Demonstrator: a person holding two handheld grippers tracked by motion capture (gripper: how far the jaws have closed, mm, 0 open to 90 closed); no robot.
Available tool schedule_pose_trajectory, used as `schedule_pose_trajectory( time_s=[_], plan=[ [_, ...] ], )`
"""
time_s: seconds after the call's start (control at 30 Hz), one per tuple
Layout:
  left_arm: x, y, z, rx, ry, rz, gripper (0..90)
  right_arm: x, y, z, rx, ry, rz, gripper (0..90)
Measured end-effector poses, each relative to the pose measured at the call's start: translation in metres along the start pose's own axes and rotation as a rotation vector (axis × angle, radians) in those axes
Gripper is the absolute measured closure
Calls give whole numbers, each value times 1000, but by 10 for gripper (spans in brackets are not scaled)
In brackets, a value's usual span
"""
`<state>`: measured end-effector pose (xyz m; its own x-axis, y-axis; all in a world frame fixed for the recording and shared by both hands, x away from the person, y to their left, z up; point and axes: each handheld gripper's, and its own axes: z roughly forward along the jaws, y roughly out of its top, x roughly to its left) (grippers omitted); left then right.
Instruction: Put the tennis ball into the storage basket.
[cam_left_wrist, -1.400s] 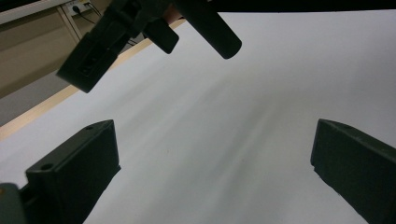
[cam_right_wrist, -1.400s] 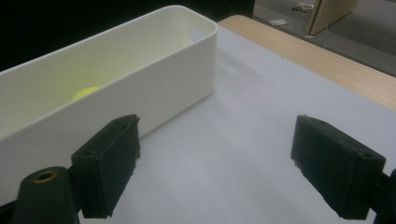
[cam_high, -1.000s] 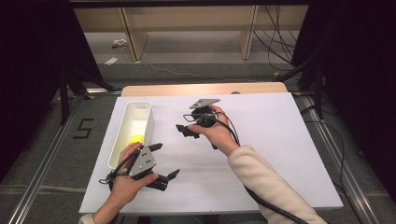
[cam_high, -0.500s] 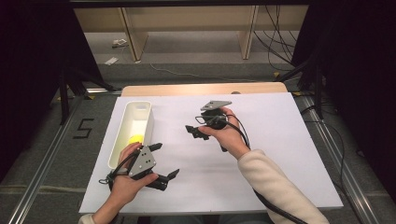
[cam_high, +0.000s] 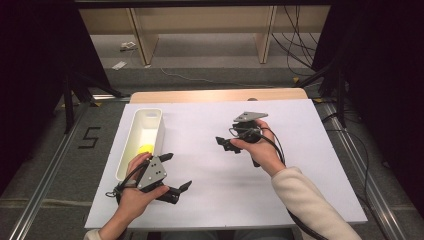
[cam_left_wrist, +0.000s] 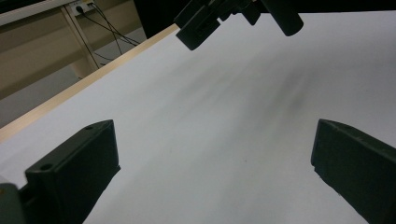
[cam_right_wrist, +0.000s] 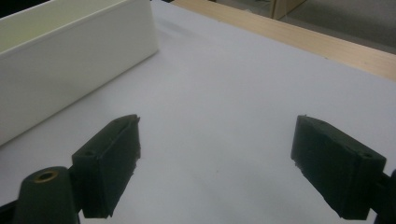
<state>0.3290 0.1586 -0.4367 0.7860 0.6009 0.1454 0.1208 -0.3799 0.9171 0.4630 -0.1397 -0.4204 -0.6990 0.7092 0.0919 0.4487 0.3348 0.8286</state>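
Near the table's (cam_high: 300, 200) front edge, the left gripper (cam_high: 177, 172) rests with its jaws spread wide and nothing between them, just right of the white bin (cam_high: 131, 150). A yellow object (cam_high: 145, 148) lies inside the bin, toward its near end, apart from both grippers. Over the last second the right gripper (cam_high: 226, 145) has drifted right and slightly nearer, away from the bin; its jaws are also released and empty, while the left has stayed put. That suggests the drop into the bin is done and the hands are pulling back. The high view alone reveals the yellow object. The right gripper view (cam_right_wrist: 215, 154) shows the bin's outer wall (cam_right_wrist: 70, 60) at left, its contents hidden. The left gripper view (cam_left_wrist: 215, 168) looks across bare white tabletop (cam_left_wrist: 210, 116) toward the other gripper (cam_left_wrist: 219, 16) at far.
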Motion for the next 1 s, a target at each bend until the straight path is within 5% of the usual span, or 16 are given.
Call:
schedule_pose_trajectory(
  time_s=[1.0],
  plan=[
    [1, 0, 0, 0, 11, 0, 2, -40, -50, -70, -32, -104, 89, 167]
  ],
)
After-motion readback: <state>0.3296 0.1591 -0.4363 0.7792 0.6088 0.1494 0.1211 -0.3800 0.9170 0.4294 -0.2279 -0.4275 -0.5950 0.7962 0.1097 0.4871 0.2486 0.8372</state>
